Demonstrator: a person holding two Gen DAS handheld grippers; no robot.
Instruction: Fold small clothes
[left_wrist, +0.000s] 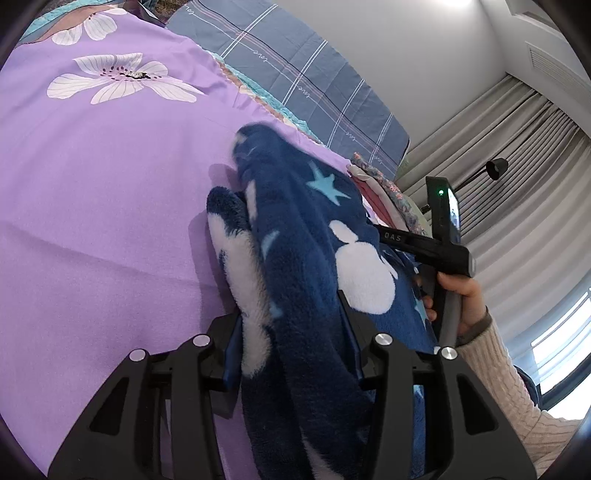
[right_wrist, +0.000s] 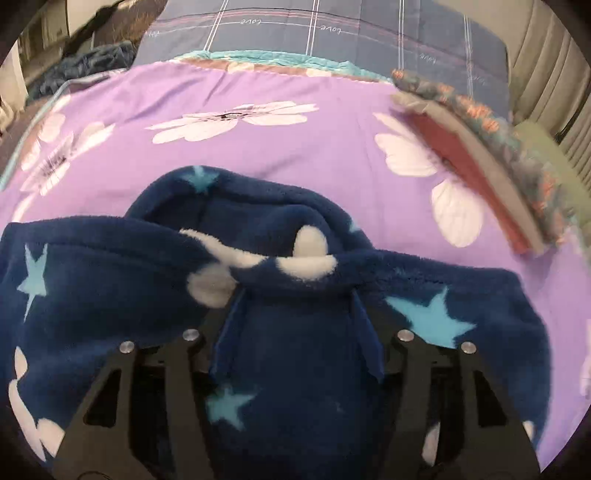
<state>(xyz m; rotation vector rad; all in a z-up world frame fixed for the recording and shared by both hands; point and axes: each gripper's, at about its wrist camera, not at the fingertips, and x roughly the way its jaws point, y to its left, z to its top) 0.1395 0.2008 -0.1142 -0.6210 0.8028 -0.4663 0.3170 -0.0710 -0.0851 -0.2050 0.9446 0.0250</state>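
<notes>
Reading "love" on plaid quilt (right_wrist: 332, 33), "OAS" on right gripper (left_wrist: 397, 238)

The left gripper (left_wrist: 295, 332) pinches blue fleece (left_wrist: 295, 229). The right gripper (right_wrist: 299, 325) has fleece between its fingers too. A hand (left_wrist: 458, 295) grips its handle.

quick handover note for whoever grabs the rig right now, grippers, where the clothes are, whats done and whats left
Left gripper: jaws closed on a thick bunch of the navy star fleece garment, held up off the purple bedsheet.
Right gripper: fleece bunched between its jaws; whether they clamp it is unclear.
Fleece is still rumpled, partly draped on the sheet, no neat fold yet.
Folded clothes stack sits at the bed's right side.
Left: spread the fleece flat, fold it, add it to the stack.
</notes>
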